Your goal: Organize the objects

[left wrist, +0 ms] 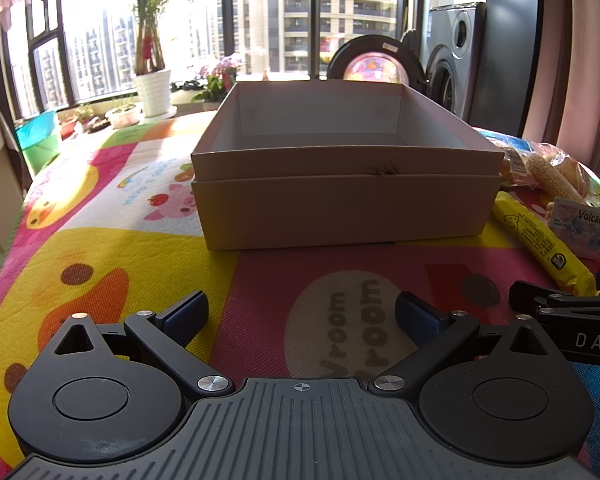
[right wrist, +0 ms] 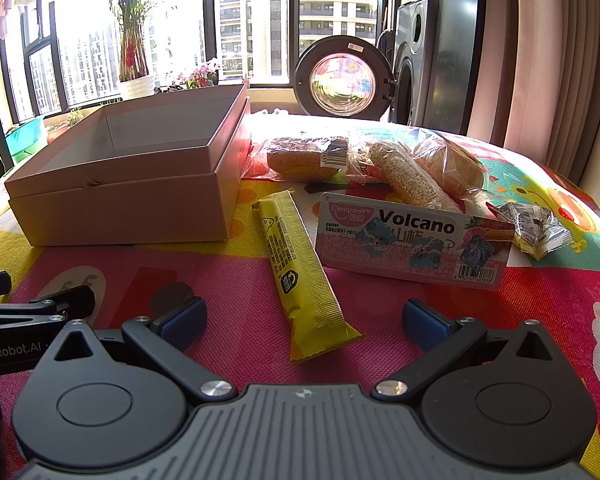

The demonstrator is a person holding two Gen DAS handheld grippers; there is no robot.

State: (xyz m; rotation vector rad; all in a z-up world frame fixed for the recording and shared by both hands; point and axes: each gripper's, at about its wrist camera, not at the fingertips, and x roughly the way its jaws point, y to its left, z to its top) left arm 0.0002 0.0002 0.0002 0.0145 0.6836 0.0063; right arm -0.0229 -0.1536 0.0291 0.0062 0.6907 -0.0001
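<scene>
The jaws of both grippers stand wide apart with nothing between the blue pads. The left gripper hangs low over the bench, which is covered by a bright cartoon-printed mat, and points straight at the open cardboard box ahead of it. The box sits nested in its own lid, and no contents show in the part of its pale inside that is visible. Off to that gripper's right, the right gripper's black arm shows at the frame edge, just beside the near end of the yellow snack bar.

From the right wrist view, the right gripper points at the snack pile. The yellow snack bar lies flat on the mat, its near end reaching in between the parted jaws without touching either pad. Just beyond and to the right lies the pink "Volcano" pack. Behind it rest the bagged bread rolls, a sesame-coated stick in clear wrap and, further right, a small crumpled wrapper. The box stands to the left of the bar, near it but apart. A washing machine door and a potted plant stand by the window beyond the bench.
</scene>
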